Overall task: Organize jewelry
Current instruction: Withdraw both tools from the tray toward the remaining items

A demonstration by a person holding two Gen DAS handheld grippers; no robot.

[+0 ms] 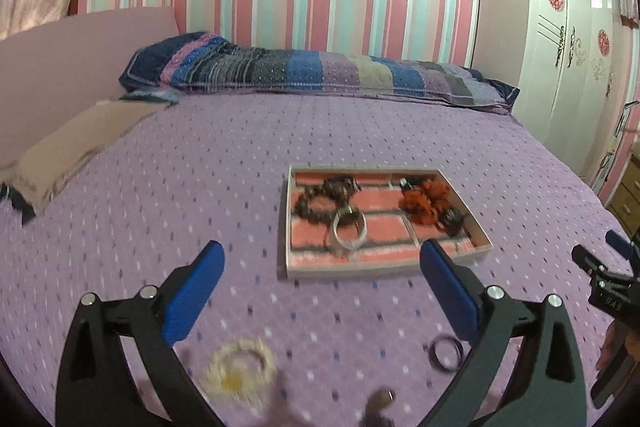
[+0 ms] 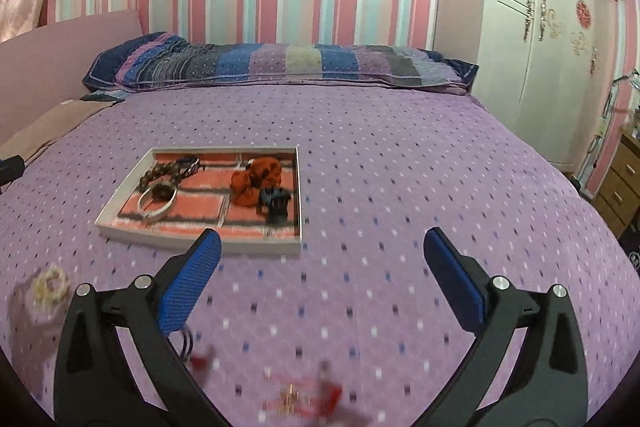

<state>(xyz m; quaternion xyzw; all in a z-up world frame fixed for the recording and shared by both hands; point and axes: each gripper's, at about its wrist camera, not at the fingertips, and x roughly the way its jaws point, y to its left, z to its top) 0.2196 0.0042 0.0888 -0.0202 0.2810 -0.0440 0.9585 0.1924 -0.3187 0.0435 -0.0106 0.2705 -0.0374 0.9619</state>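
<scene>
A shallow white tray (image 1: 384,269) (image 2: 120,195) with a red brick-pattern lining lies on the purple bed. It holds a brown bead bracelet (image 1: 316,199) (image 2: 158,173), a silver bangle (image 1: 348,233) (image 2: 157,205), an orange scrunchie (image 1: 424,201) (image 2: 256,183) and a dark hair clip (image 1: 452,219) (image 2: 275,205). On the bedspread nearer me lie a cream pearl bracelet (image 1: 240,371) (image 2: 48,287), a thin dark ring (image 1: 445,353) (image 2: 186,341) and a blurred red string piece (image 2: 312,393). My left gripper (image 1: 322,259) and right gripper (image 2: 322,247) hang open above the bedspread, nothing between the fingers.
A striped pillow (image 1: 320,71) (image 2: 280,65) lies at the bed's far end against the striped wall. A white wardrobe (image 1: 560,47) (image 2: 540,47) stands to the right, wooden drawers (image 2: 618,183) beside it. The other gripper's black frame (image 1: 608,283) shows at the right edge.
</scene>
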